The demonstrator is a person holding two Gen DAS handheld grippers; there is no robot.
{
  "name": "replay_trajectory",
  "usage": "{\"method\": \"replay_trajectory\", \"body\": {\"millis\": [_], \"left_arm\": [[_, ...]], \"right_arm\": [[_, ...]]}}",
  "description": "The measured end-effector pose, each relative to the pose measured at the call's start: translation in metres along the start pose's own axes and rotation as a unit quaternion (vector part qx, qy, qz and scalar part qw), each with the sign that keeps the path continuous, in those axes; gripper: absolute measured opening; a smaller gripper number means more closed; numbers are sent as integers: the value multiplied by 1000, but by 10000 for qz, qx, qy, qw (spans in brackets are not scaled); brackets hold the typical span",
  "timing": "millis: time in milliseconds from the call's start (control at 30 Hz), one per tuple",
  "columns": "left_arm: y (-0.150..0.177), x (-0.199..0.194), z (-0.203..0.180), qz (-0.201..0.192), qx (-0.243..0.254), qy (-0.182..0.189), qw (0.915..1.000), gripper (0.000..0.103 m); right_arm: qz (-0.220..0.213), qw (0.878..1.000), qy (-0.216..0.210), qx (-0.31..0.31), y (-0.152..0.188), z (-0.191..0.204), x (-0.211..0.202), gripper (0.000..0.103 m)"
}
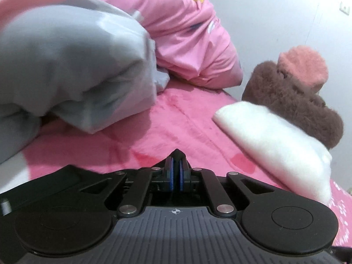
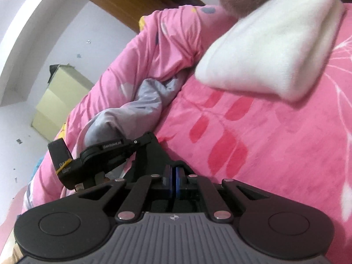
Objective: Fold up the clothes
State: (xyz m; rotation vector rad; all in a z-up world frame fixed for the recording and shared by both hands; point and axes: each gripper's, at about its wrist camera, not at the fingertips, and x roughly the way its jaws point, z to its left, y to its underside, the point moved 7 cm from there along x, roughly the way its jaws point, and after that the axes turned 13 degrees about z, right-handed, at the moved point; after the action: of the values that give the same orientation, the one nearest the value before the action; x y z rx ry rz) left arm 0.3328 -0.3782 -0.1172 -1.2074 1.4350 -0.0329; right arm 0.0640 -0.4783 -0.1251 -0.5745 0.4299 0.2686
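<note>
Over pink bedsheet (image 1: pixel 176 132) | left claw (image 1: pixel 175 171) closed, empty | right claw (image 2: pixel 175 173) closed, empty

A bed spread with a pink floral blanket (image 2: pixel 275 145) stands against a plain white wall (image 1: pixel 275 17), a pink quilt (image 1: pixel 182 33) heaped along it. A wooden headboard (image 2: pixel 140 6) and pale yellow cabinet (image 2: pixel 59 101) stand behind.

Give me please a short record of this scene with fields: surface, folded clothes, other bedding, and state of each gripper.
surface: pink bed sheet with red leaf print
folded clothes: white fleece, brown fleece and pink fleece behind it
other bedding: pink quilt, grey quilt
left hand-held gripper: shut, empty
right hand-held gripper: shut, empty
</note>
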Motion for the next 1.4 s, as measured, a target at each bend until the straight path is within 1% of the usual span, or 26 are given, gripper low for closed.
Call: {"method": "replay_trajectory", "body": {"millis": [100,267,300,333,467,567,600,633,667,733,867,967,1067,1133,1200,1267,1333,1400], "left_arm": [[-5,15,-5,115,100,-126,9998,3],[-10,33,-7,191,147,-239,9994,4],[-10,35,-5,200,97,-235,9995,6],[-10,36,-3,211,27,-223,9995,10],[-12,39,2,208,-231,-131,9994,13],[-17,32,10,117,-677,36,9976,18],[-19,27,15,-10,-852,44,9964,25],[-22,21,19,-129,-1014,54,9947,35],[-25,15,24,-235,-1159,65,9930,39],[-29,2,33,-423,-1407,66,9891,39],[-26,-31,42,-554,-1509,-114,9869,39],[-9,-67,37,-512,-1253,-369,9901,39],[16,-112,31,-364,-982,-731,9918,39],[38,-147,31,-340,-987,-839,9910,39],[65,-184,32,-374,-1119,-861,9893,39],[96,-221,34,-467,-1384,-886,9853,39],[130,-255,40,-578,-1700,-961,9790,40],[166,-285,48,-727,-2029,-1027,9711,40]], "right_arm": [[33,9999,14,165,-2,-9,3,1],[83,9992,33,396,-4,-20,6,1],[102,9990,43,442,-4,-22,7,1],[121,9987,52,488,-4,-24,8,1],[180,9979,53,622,-3,-30,10,1],[176,9978,-7,640,-3,-31,10,2],[179,9976,-46,665,-3,-32,9,2],[185,9975,-76,684,-3,-32,9,2],[193,9974,-90,688,-3,-32,9,2],[197,9976,-103,659,-3,-33,9,2],[183,9969,-250,721,-3,-35,8,3],[162,9962,-350,777,-3,-37,7,4],[153,9960,-383,796,-3,-37,8,4],[149,9959,-396,800,-3,-37,8,4],[147,9960,-390,787,-3,-37,9,4],[173,9964,-353,746,-2,-36,9,4],[246,9967,-300,717,-1,-35,9,5],[355,9964,-153,751,1,-35,3,5]]}}
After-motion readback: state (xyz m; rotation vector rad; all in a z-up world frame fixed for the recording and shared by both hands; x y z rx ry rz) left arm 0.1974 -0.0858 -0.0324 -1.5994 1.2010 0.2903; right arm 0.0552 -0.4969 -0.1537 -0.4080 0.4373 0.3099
